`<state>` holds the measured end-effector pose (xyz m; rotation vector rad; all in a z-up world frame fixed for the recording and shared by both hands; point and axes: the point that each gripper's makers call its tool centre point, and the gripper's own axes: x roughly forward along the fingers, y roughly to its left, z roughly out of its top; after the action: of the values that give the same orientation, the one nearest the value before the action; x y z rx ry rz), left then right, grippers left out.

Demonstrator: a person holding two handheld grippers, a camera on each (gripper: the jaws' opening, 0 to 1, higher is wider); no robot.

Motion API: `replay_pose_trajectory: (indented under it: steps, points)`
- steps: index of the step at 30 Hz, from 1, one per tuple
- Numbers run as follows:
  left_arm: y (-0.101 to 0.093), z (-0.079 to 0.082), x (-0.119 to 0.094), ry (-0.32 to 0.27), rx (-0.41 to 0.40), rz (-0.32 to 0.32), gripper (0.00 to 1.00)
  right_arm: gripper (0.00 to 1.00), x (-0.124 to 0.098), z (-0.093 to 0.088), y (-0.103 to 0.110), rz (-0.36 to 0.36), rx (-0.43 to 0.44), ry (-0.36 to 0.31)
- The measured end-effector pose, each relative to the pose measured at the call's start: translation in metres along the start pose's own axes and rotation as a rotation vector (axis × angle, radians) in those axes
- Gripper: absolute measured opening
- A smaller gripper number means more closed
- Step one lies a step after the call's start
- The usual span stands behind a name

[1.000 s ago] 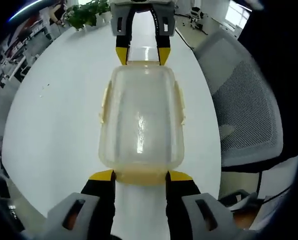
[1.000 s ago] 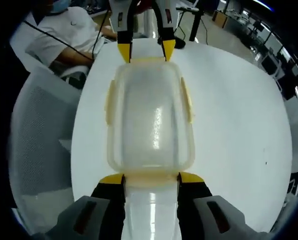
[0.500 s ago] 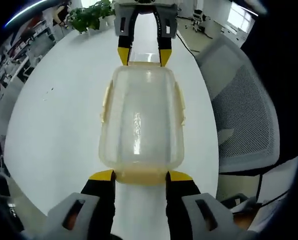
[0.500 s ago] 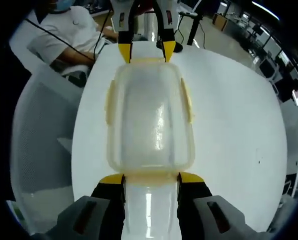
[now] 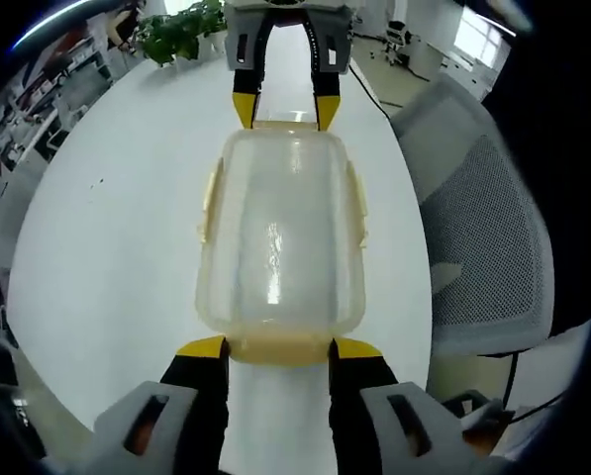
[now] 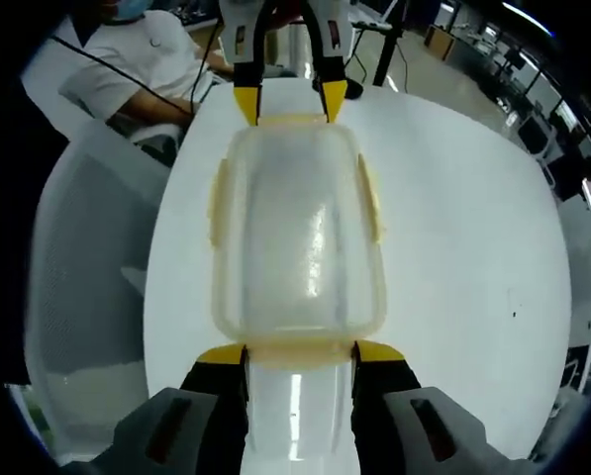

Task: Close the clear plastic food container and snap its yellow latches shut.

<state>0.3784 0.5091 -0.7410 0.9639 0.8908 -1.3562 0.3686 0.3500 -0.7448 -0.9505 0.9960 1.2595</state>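
Observation:
A clear plastic container (image 5: 280, 237) with its lid on lies lengthwise on the white table (image 5: 107, 228), between the two grippers. My left gripper (image 5: 278, 348) stands open, its yellow tips flanking the yellow latch at the container's near end. At the far end my right gripper (image 5: 280, 111) flanks the other end latch. The right gripper view shows the same from the opposite end: container (image 6: 297, 237), right gripper (image 6: 300, 353) open at the near latch, left gripper (image 6: 290, 104) at the far end. Yellow side latches (image 5: 355, 203) (image 6: 219, 203) lie flat along the long sides.
A grey mesh chair (image 5: 493, 228) stands close to the table's edge, also seen as the chair (image 6: 87, 247). A potted plant (image 5: 176, 30) sits at the table's far end. A person in a white shirt (image 6: 137, 59) sits beyond the chair.
The grippers and the container keep the same places relative to each other. Only the background has shifted slightly with the cameras.

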Motion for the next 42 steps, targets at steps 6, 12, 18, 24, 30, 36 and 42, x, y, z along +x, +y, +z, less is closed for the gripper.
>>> replay_pose_trajectory:
  steps: [6,12,18,24,30,36,42]
  points:
    - [-0.002,0.007,0.005,-0.003,-0.006,0.0,0.38,0.39,-0.002,-0.009,0.002,0.008,-0.001,-0.002]
    - [-0.005,0.015,0.006,-0.004,-0.017,0.005,0.38,0.39,-0.005,-0.016,0.001,0.008,-0.01,-0.002]
    - [-0.007,0.024,0.01,0.003,-0.027,0.007,0.38,0.39,-0.007,-0.025,0.001,0.009,-0.023,-0.001]
    - [-0.007,0.036,0.012,-0.006,-0.036,0.012,0.38,0.39,-0.014,-0.037,-0.001,0.011,-0.024,-0.006]
    - [-0.011,0.05,0.021,-0.005,-0.045,0.002,0.38,0.39,-0.016,-0.053,0.002,0.017,-0.027,0.01]
    - [-0.014,0.065,0.028,-0.001,-0.046,-0.006,0.38,0.39,-0.021,-0.069,0.005,0.019,-0.021,0.015]
    - [-0.015,0.083,0.031,-0.01,-0.037,-0.003,0.38,0.39,-0.029,-0.086,0.006,0.012,-0.015,0.012]
